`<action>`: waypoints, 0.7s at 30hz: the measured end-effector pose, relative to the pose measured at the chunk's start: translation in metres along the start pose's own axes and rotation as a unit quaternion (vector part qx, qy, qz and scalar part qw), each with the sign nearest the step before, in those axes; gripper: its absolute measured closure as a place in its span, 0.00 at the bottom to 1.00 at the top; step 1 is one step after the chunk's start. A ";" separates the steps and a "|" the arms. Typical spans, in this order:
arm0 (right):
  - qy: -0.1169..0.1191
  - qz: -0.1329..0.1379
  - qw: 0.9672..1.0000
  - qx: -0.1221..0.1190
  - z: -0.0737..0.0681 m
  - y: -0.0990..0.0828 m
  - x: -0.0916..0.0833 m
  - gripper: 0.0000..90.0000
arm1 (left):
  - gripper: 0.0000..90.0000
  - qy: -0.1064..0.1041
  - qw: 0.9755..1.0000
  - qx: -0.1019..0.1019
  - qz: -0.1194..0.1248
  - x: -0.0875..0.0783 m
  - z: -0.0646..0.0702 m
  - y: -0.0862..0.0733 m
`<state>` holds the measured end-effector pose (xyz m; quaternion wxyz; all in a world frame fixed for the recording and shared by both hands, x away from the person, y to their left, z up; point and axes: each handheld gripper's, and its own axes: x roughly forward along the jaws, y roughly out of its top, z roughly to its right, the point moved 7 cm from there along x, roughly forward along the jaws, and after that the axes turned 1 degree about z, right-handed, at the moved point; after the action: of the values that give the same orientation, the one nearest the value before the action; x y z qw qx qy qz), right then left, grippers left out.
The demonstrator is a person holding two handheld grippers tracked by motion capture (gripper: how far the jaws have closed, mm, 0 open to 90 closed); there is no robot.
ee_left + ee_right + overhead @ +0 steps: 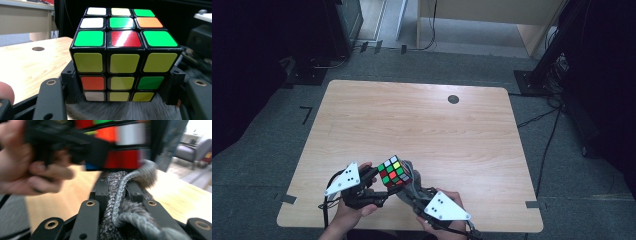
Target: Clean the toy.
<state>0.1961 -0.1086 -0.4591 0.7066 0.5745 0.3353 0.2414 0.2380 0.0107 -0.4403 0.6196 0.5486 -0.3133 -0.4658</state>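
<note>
Left gripper view: left gripper (120,100) clamps an unlabelled multicoloured puzzle cube (120,55); right gripper (117,192) pinches grey woolly cloth (125,215).

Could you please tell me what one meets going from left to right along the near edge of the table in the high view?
Left tongs with their grey three-cornered plate, then the puzzle cube, then the grey cloth, then the right tongs with their own plate.

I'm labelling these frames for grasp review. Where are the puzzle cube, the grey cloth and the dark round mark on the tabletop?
puzzle cube (124,62): left gripper view, centre yellow sticker, top row.
grey cloth (117,195): right gripper view, bunched fold between the jaws.
dark round mark (453,99): high view, its middle.
</note>
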 end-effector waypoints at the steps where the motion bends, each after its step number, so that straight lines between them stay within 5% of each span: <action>1: 0.006 -0.007 1.000 -0.012 -0.006 -0.001 0.003 0.84 | 0.38 0.004 1.000 0.002 -0.002 0.001 0.000 0.000; 4: 0.004 -0.012 1.000 -0.021 -0.006 -0.003 0.003 0.84 | 0.38 0.011 1.000 -0.001 -0.003 -0.001 -0.002 0.001; 7: -0.046 -0.016 0.999 0.022 0.023 -0.008 -0.003 0.83 | 0.38 0.016 1.000 -0.014 -0.003 -0.003 -0.008 0.000; 9: -0.088 -0.034 0.994 0.055 0.047 -0.018 -0.007 0.82 | 0.38 0.025 1.000 -0.017 -0.009 -0.002 -0.013 -0.003; 11: -0.125 -0.065 0.989 0.051 0.065 -0.033 -0.009 0.80 | 0.38 0.035 0.999 -0.016 -0.017 0.001 -0.016 -0.007; 13: -0.137 -0.088 0.984 0.068 0.076 -0.047 -0.008 0.77 | 0.38 0.038 0.999 -0.022 -0.025 0.003 -0.018 -0.011; 18: -0.164 -0.107 0.977 0.082 0.084 -0.054 -0.006 0.45 | 0.38 0.054 0.997 -0.032 -0.039 0.008 -0.023 -0.014; 21: -0.162 -0.089 0.980 0.077 0.078 -0.041 -0.009 0.34 | 0.38 0.064 0.996 -0.045 -0.040 0.009 -0.025 -0.012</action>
<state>0.2467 -0.1747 -0.4884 0.7240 0.6264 0.2837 0.0548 0.2608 0.0123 -0.4580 0.6432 0.5608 -0.2295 -0.4681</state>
